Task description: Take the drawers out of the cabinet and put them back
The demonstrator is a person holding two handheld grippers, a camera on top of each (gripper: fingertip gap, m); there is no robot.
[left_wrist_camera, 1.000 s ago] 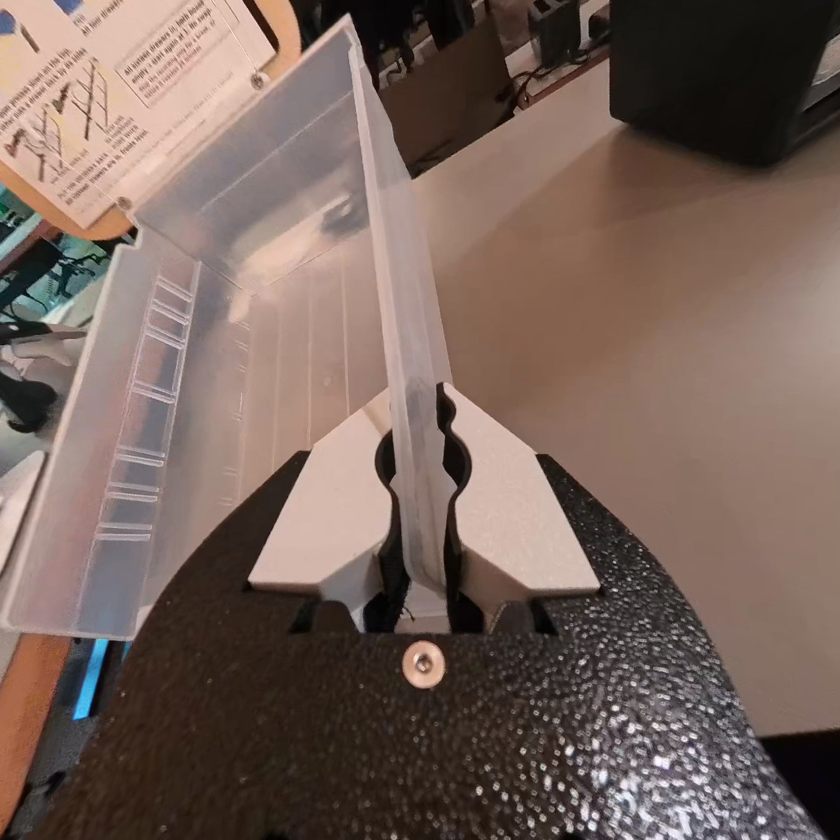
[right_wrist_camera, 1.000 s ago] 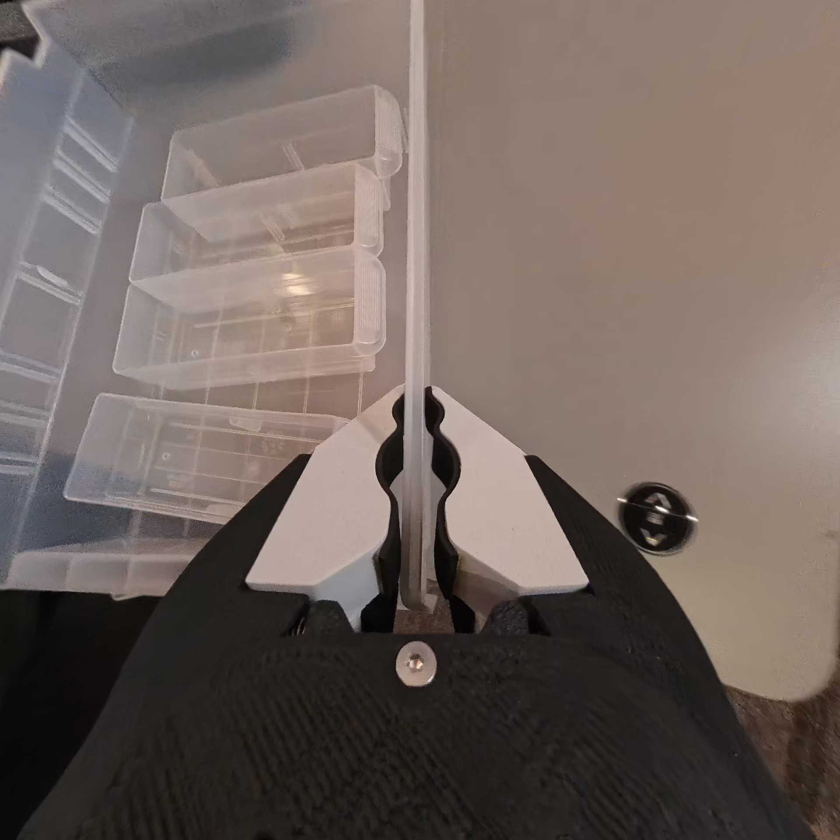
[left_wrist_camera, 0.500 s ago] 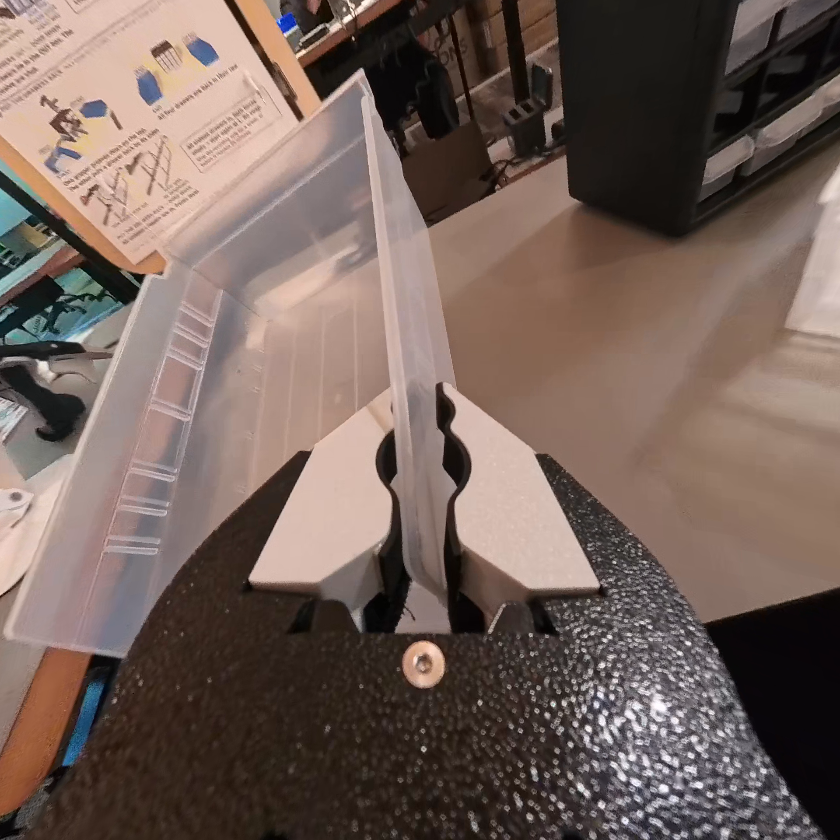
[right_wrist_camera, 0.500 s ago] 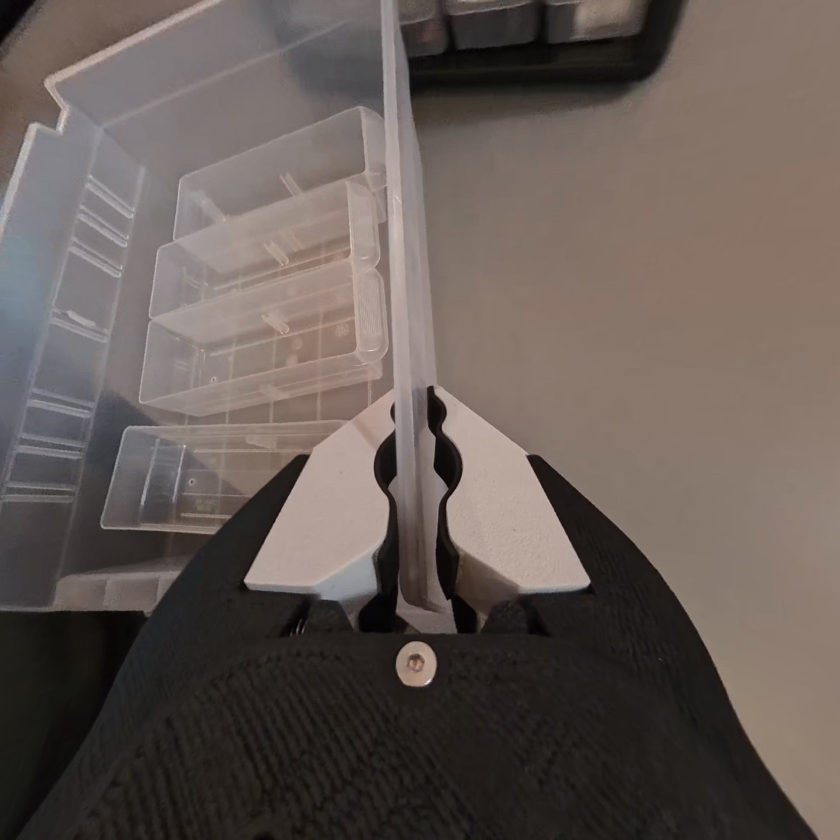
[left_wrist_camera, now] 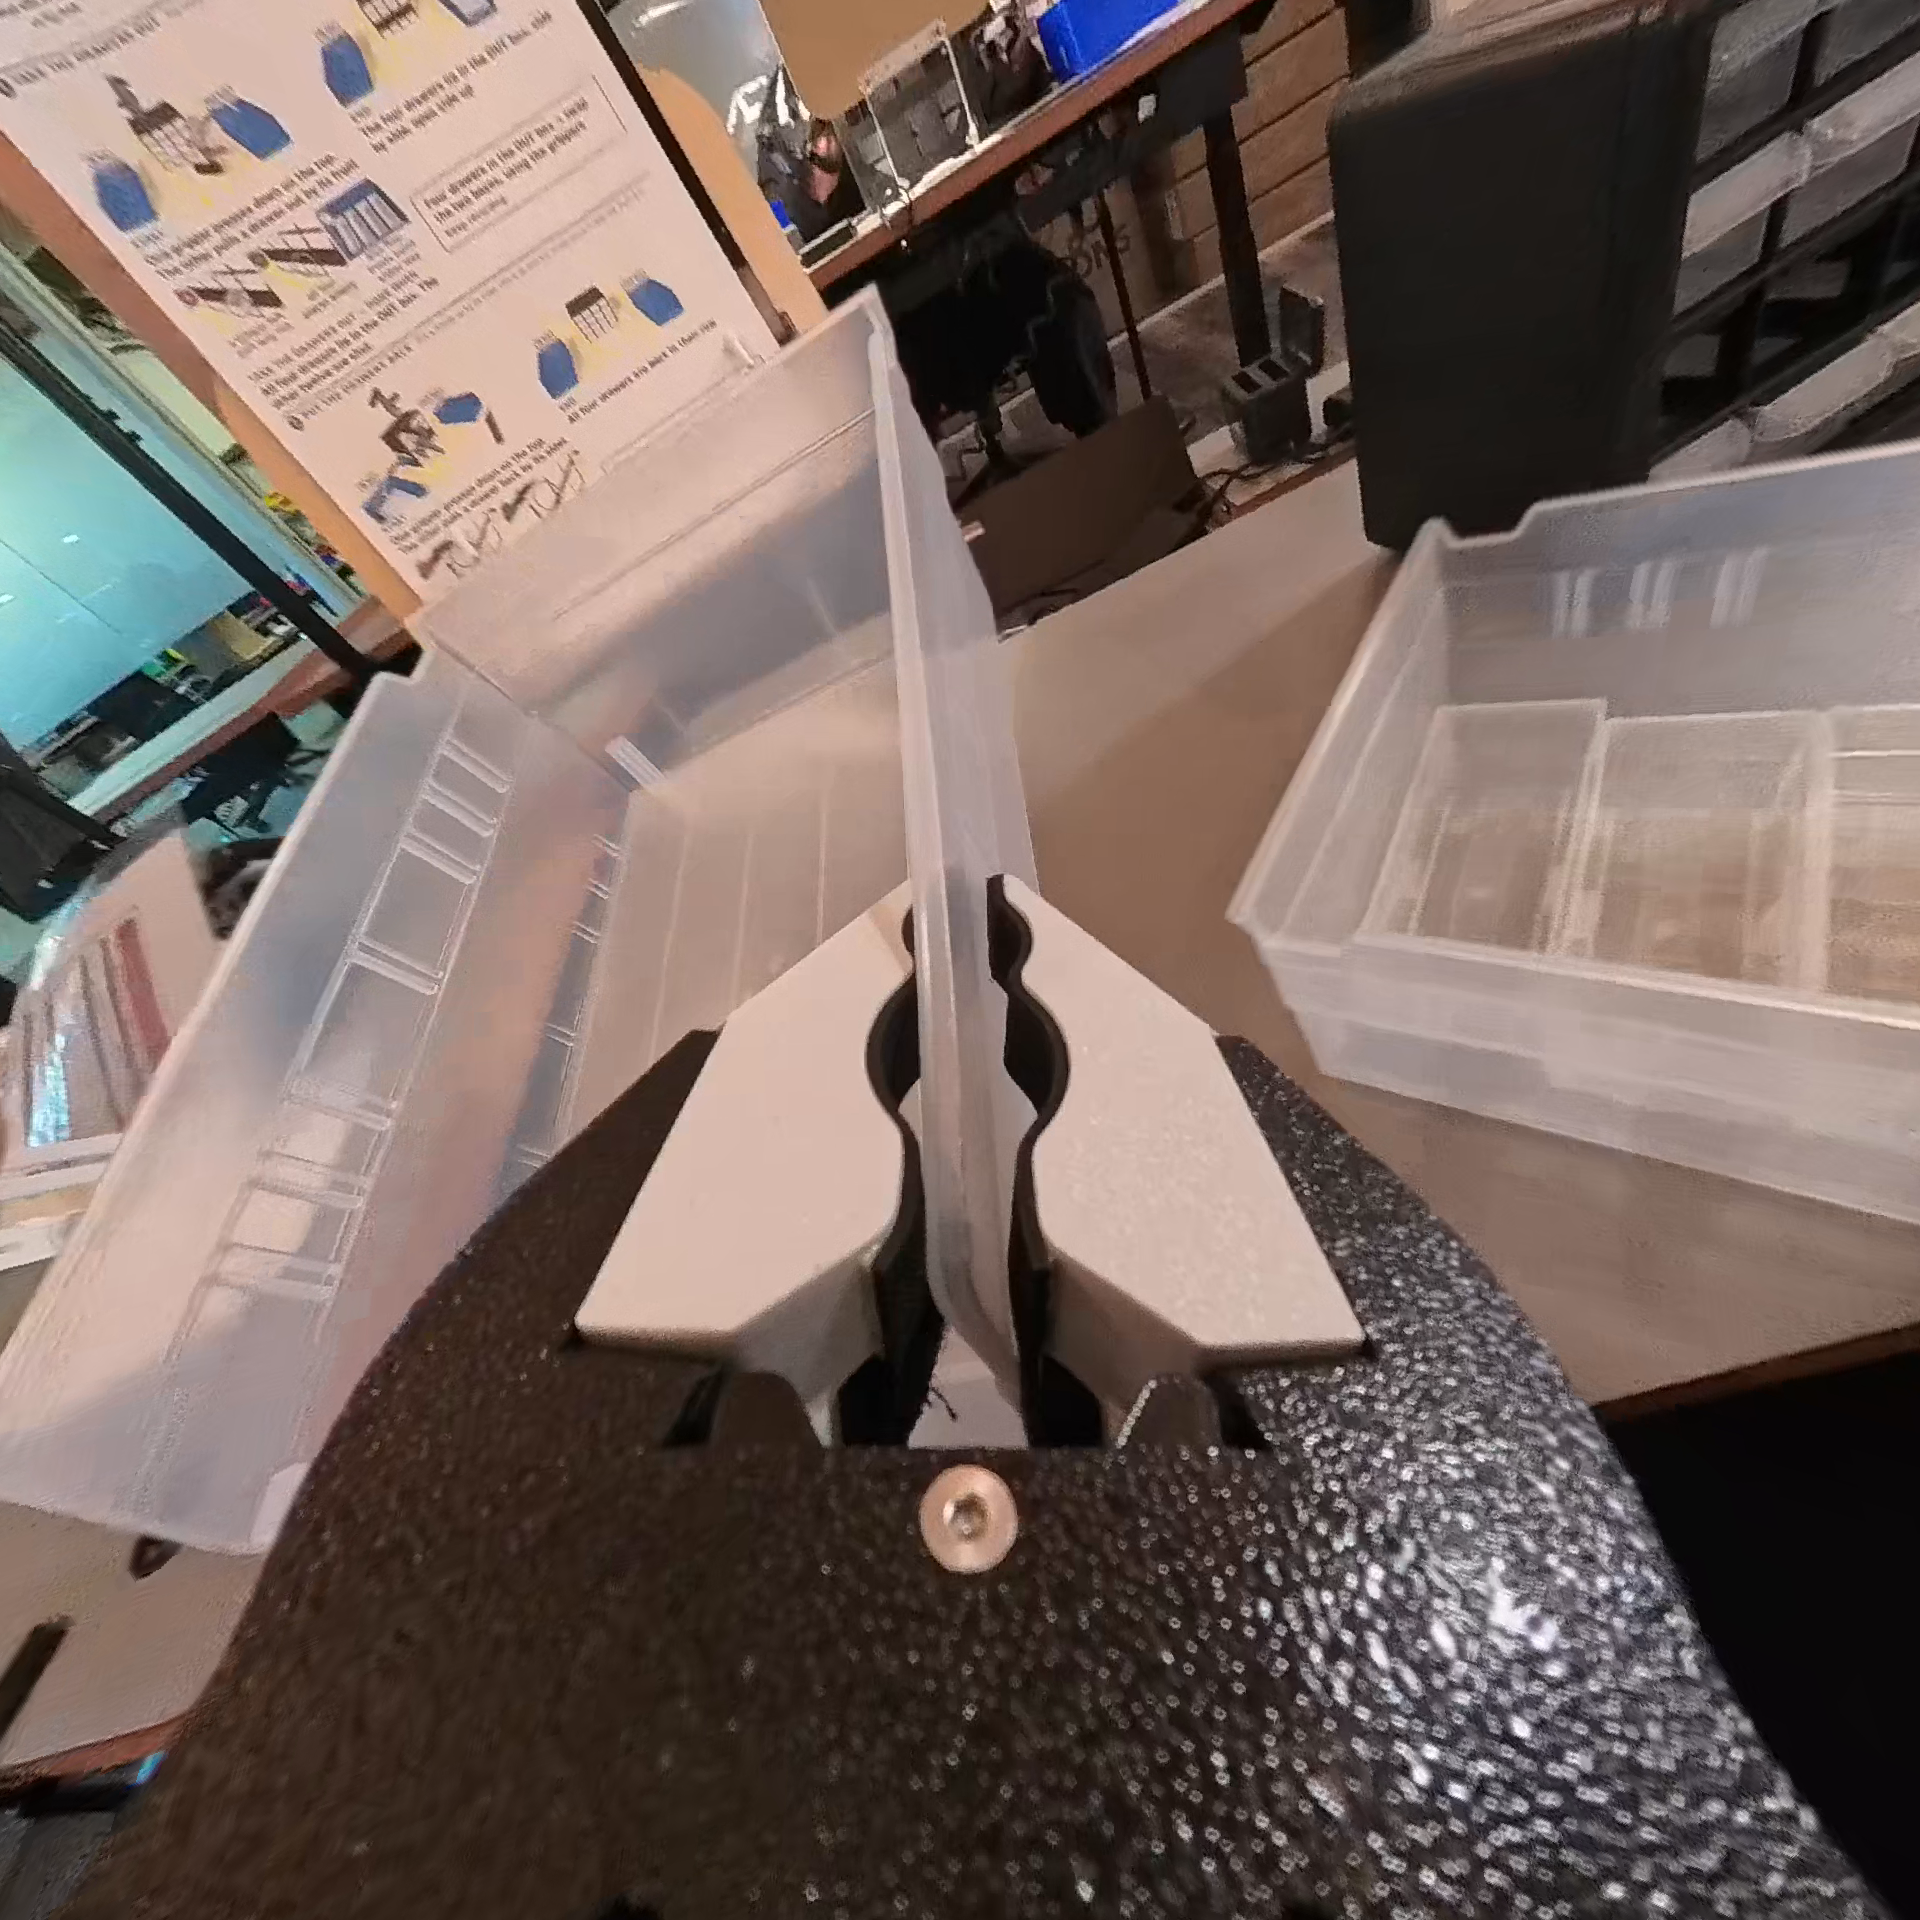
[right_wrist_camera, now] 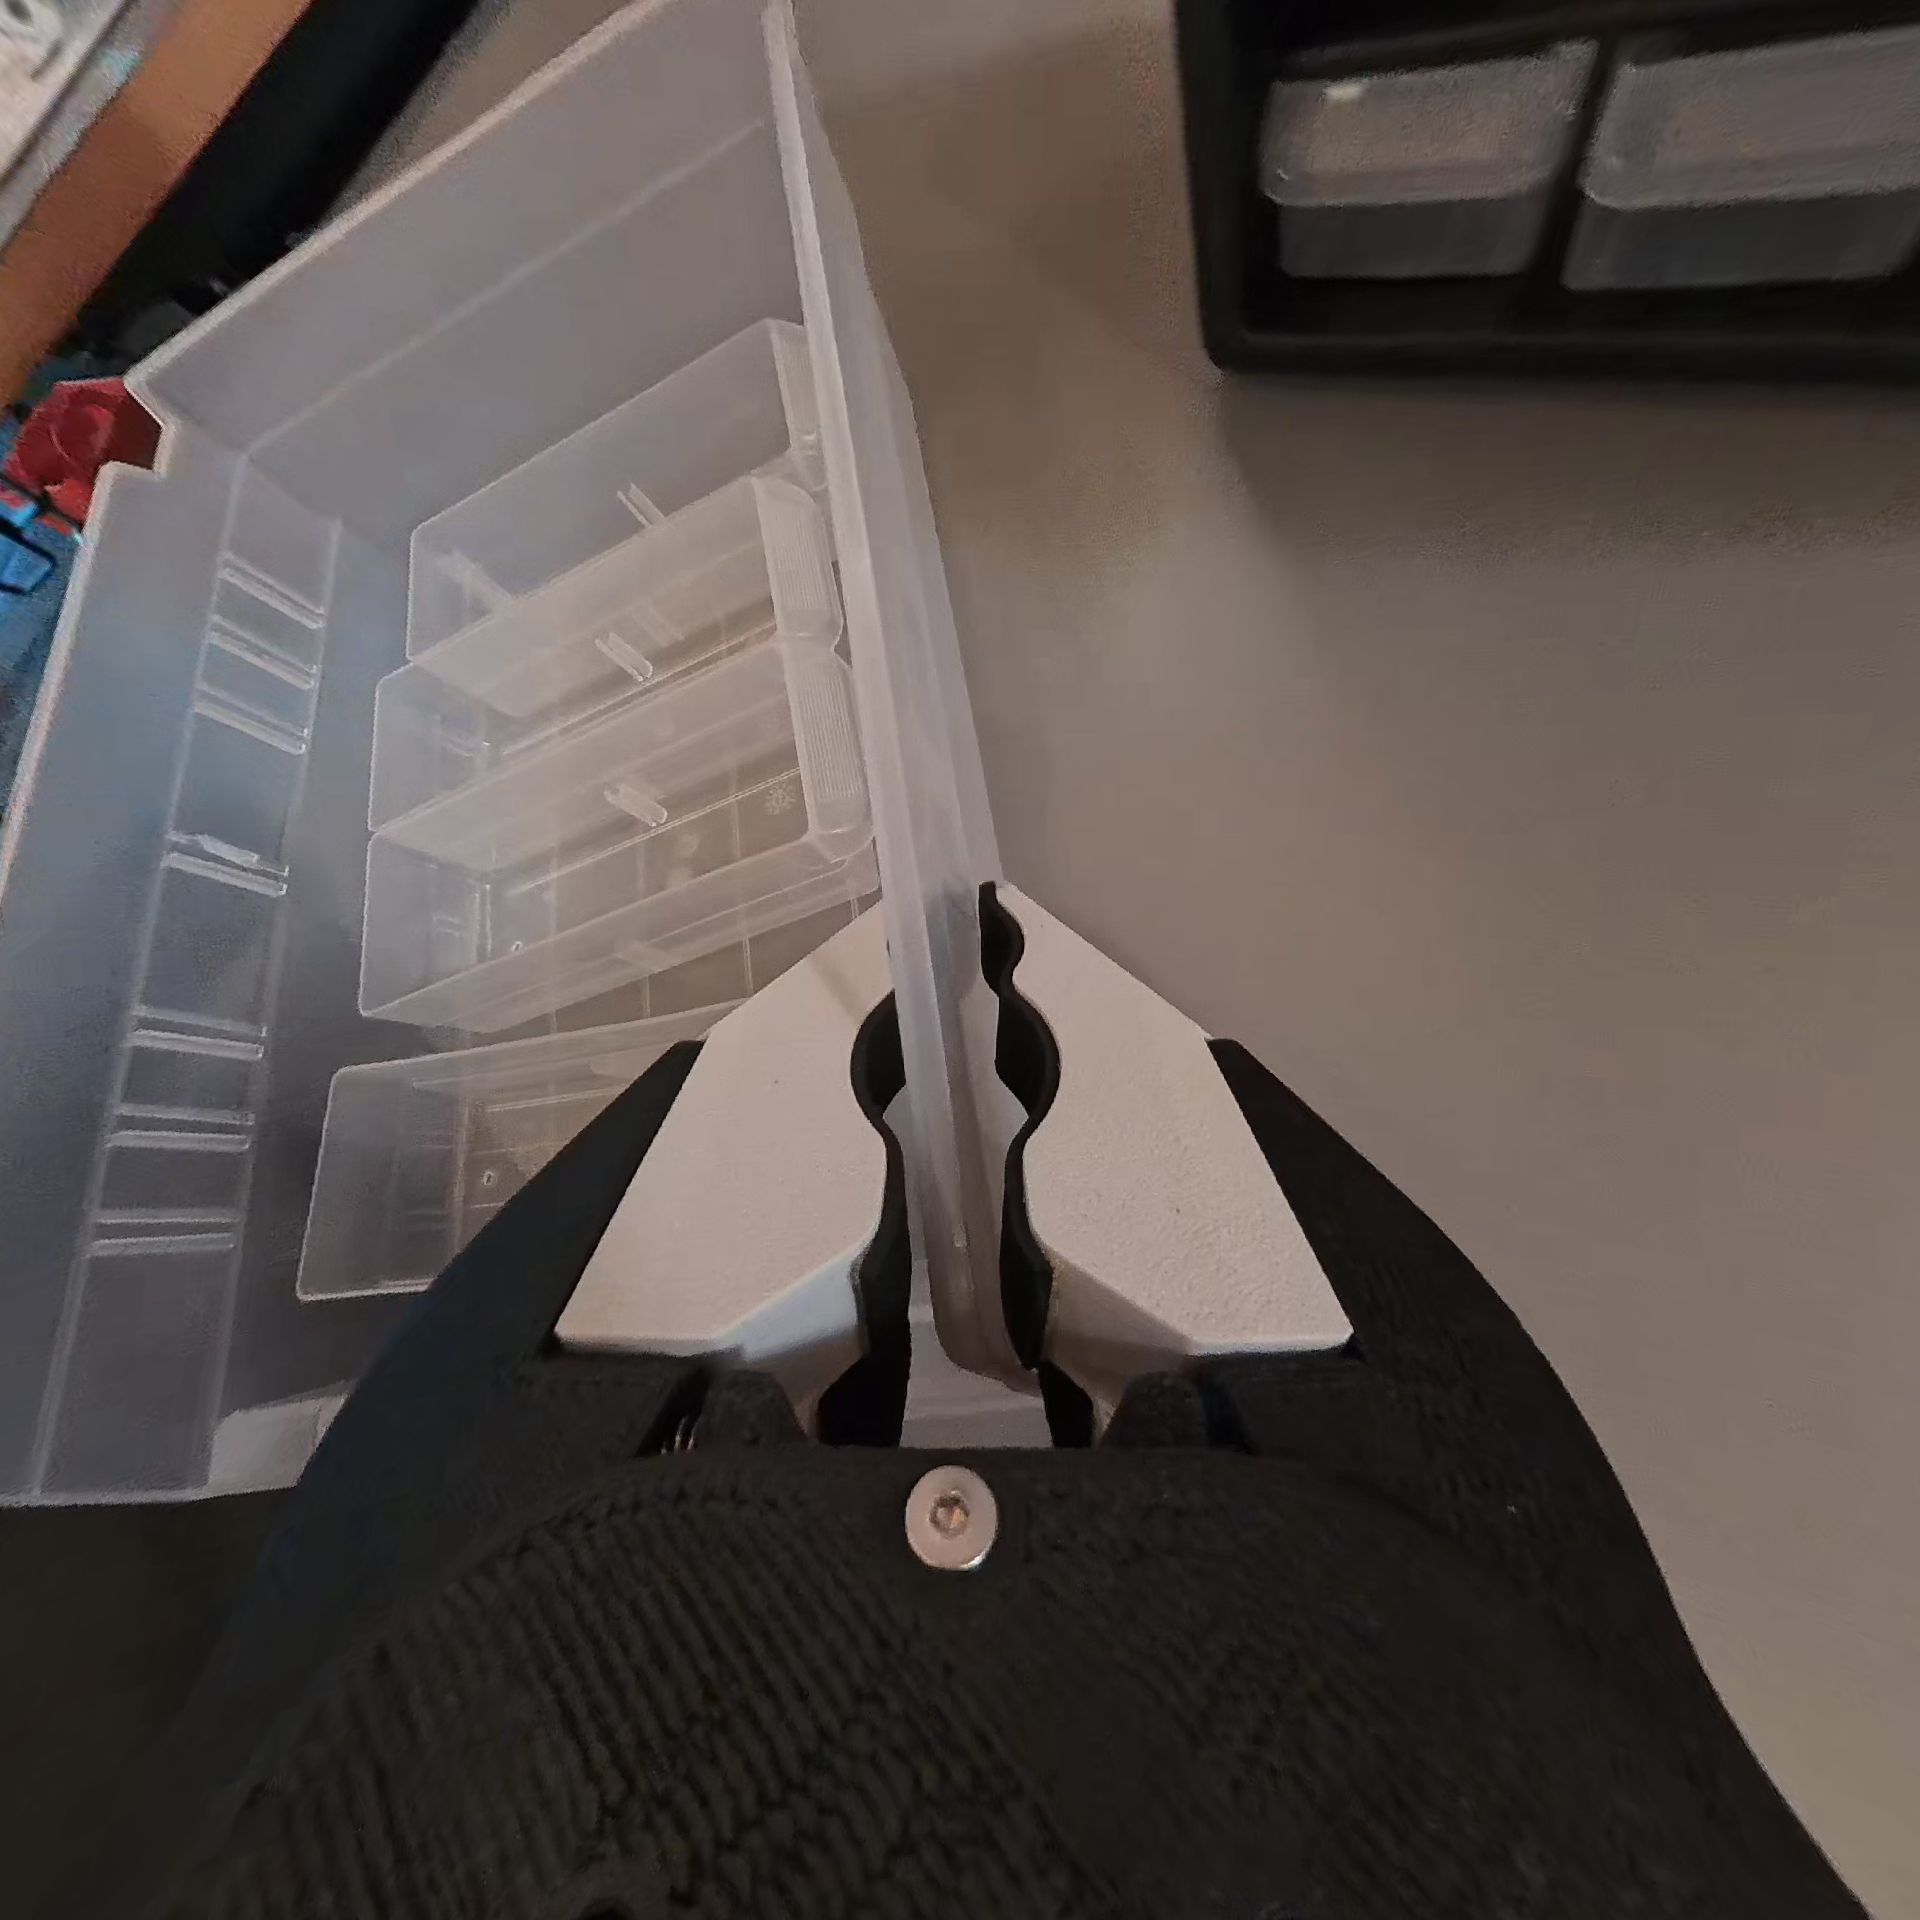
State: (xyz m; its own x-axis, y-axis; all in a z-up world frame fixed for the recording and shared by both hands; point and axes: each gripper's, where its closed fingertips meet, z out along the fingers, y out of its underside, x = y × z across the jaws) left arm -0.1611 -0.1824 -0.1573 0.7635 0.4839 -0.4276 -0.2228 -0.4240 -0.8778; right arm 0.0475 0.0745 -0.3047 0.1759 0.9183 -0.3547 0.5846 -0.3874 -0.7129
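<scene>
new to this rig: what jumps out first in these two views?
Each gripper is shut on the wall of a clear bin: the left gripper holds an empty bin, the right gripper a bin with small drawers inside. The black cabinet stands on the table, top right in the right wrist view.

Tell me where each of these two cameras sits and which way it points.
Left wrist view: on the left tool, looking forward along its fingers, clamped on an empty clear bin's wall, toward a black cabinet.
Right wrist view: on the right tool, looking down at its bin of small drawers.
Shared: the beige table, the cabinet.
</scene>
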